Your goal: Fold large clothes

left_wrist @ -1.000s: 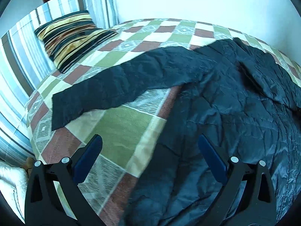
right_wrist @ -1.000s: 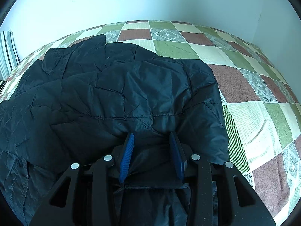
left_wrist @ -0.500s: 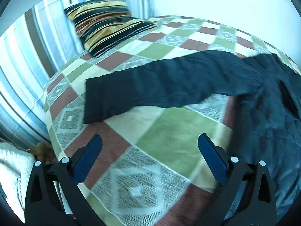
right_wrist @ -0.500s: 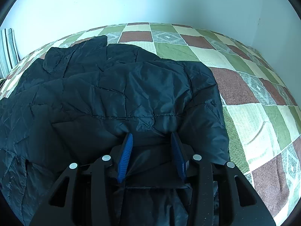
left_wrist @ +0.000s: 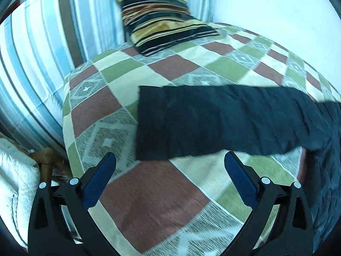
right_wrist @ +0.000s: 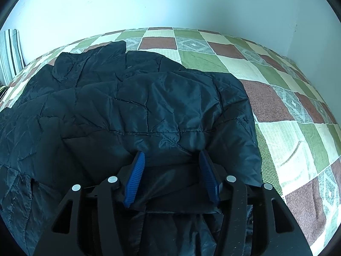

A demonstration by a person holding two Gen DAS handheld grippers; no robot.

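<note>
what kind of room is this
Most likely a bedroom: a bed under a checked bedspread, a striped pillow at its far end, and a dark jacket spread out on top.

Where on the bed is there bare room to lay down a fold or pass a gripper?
Free: the quilt below the sleeve, between it and the left gripper; the strip between sleeve and pillow; the checks right of the jacket, toward the wall. Crowded: the jacket's body, where the right gripper sits.
</note>
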